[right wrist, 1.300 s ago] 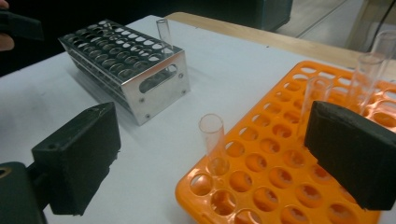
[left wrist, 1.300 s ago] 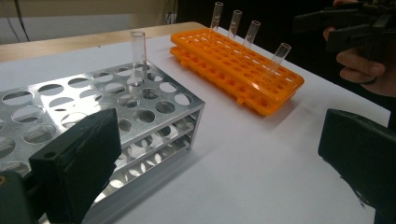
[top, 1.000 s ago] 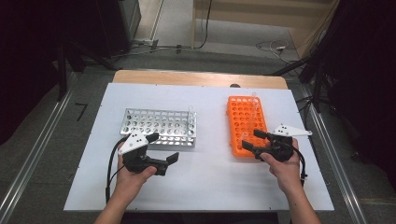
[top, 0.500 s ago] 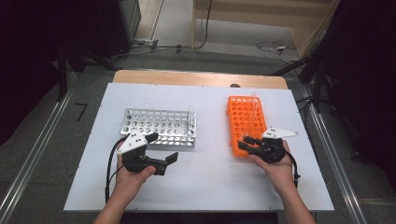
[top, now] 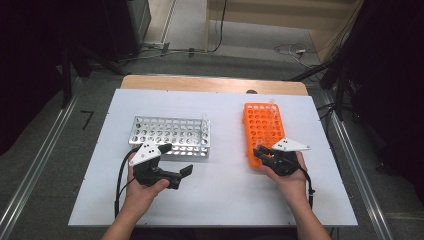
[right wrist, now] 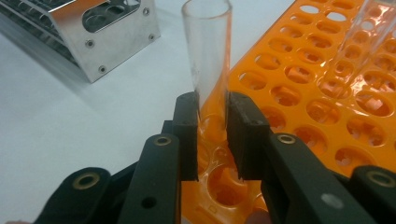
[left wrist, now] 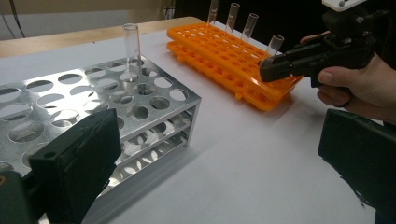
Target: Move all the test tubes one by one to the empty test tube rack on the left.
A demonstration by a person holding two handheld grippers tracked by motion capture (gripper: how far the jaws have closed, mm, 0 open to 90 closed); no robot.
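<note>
We hold the right tongs (right wrist: 212, 135) at the near left corner of the orange rack (top: 264, 131), which lies on the right half of the white bench (top: 225, 200). The jaws of these tongs have just been closing, and they now clamp a clear glass tube (right wrist: 208, 51) between their pads. The tube stands upright in a hole of the rack's nearest row; its open mouth rises above the jaws. In the left gripper view, the same tube (left wrist: 274, 44) shows just behind the tip of the right tongs (left wrist: 275, 70), and three more tubes (left wrist: 232, 16) stand in a line along the rack's far edge.

We hold the left tongs (top: 175, 162) near the front right corner of the metal rack (top: 170, 135), which stands on the left half of the bench, well apart from the orange rack (left wrist: 224, 51). Their jaws stand wide, with nothing between them. One clear tube (left wrist: 131, 49) stands upright in the metal rack (left wrist: 93, 107) near its far right corner.
</note>
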